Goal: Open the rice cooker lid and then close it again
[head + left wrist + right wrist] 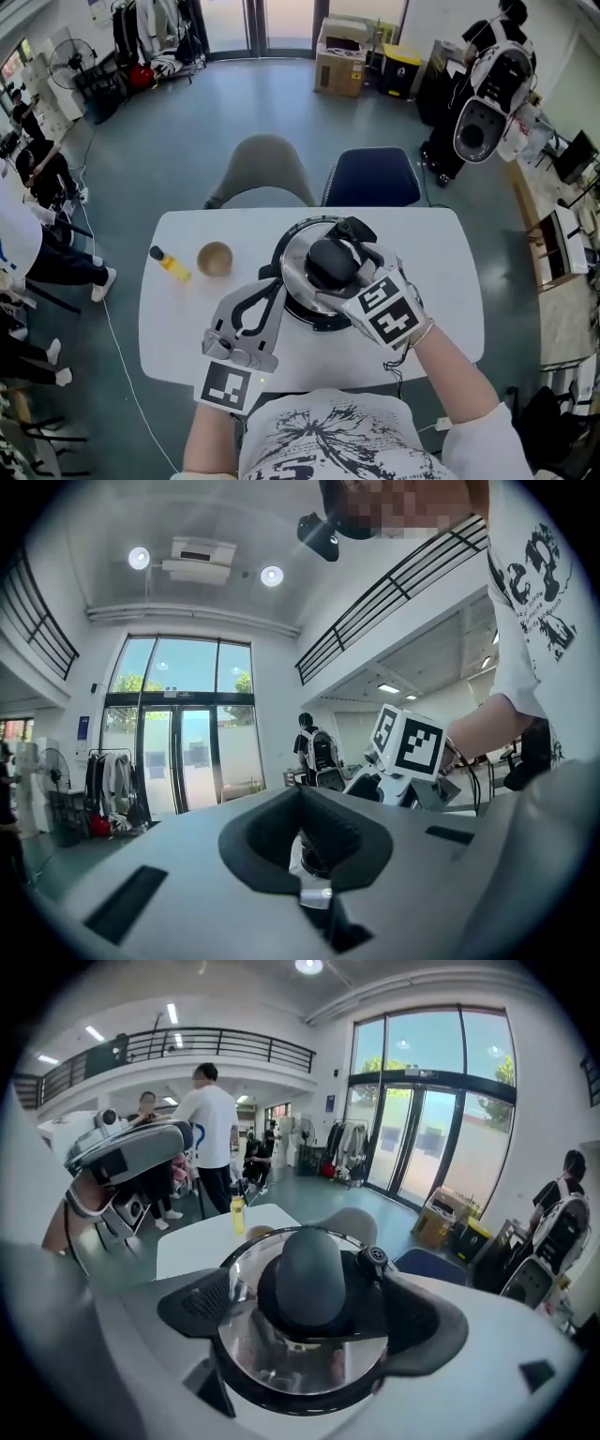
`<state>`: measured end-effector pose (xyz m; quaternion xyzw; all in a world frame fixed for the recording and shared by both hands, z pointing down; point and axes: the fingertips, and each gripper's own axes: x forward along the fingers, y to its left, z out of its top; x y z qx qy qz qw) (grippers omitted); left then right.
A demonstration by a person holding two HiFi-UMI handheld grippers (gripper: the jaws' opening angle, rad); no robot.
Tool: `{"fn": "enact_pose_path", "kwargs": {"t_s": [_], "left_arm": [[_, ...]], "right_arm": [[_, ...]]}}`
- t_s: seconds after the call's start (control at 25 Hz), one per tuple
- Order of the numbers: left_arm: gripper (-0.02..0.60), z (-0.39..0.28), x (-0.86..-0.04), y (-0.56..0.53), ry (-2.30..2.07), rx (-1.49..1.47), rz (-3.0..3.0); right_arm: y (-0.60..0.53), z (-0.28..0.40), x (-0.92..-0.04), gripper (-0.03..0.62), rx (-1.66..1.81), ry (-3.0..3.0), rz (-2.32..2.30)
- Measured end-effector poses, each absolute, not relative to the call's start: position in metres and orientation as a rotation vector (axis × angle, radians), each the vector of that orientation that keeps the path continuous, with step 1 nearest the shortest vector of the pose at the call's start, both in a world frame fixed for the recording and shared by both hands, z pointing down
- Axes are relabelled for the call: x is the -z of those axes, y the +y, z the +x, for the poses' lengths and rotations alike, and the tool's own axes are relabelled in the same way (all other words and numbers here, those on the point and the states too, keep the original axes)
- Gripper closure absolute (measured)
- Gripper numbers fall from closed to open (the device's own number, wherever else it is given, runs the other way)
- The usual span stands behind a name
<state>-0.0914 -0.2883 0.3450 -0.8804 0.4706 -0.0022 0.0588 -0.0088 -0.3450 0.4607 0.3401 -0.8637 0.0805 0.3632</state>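
The rice cooker (302, 321) stands in the middle of the white table (441, 281), with its shiny lid (293, 266) down and a black knob (330, 264) on top. My right gripper (336, 268) reaches down over the lid, jaws wide, one on each side of the knob. In the right gripper view the knob (309, 1279) sits between the black pads (190, 1303), and a gap shows at the left pad. My left gripper (277, 284) lies level at the cooker's left side, its jaws together (305, 841) with nothing in them.
A small yellow bottle (172, 264) and a brown cup (215, 259) stand on the table left of the cooker. A grey chair (267, 169) and a blue chair (372, 176) are at the far edge. People stand at the far left.
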Motion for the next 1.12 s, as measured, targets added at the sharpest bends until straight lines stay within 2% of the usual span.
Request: {"fn": "enact_pose_path", "kwargs": {"t_s": [0.12,0.2,0.48,0.76,1.12], "left_arm": [[0.568,-0.095,-0.357,-0.306,1.286,0.185,-2.625],[0.568,-0.097,-0.365,-0.315,1.216,0.279,-2.599],[0.568,-0.107,-0.374,-0.336,1.225,0.287,-2.614],[0.568,-0.109,-0.369,-0.35,1.273,0.185,-2.644],[0.568,-0.119,-0.363,-0.348,1.204,0.255,-2.586]], "right_arm": [[-0.369,-0.018,-0.468,0.131,-0.283,-2.181,0.868],[-0.379,-0.025,-0.475,0.151,-0.322,-2.153,0.852],[-0.39,-0.029,-0.496,0.279,-0.466,-2.065,0.847],[-0.394,-0.029,-0.499,0.296,-0.466,-2.056,0.811],[-0.398,-0.032,-0.492,0.299,-0.472,-2.056,0.854]]}}
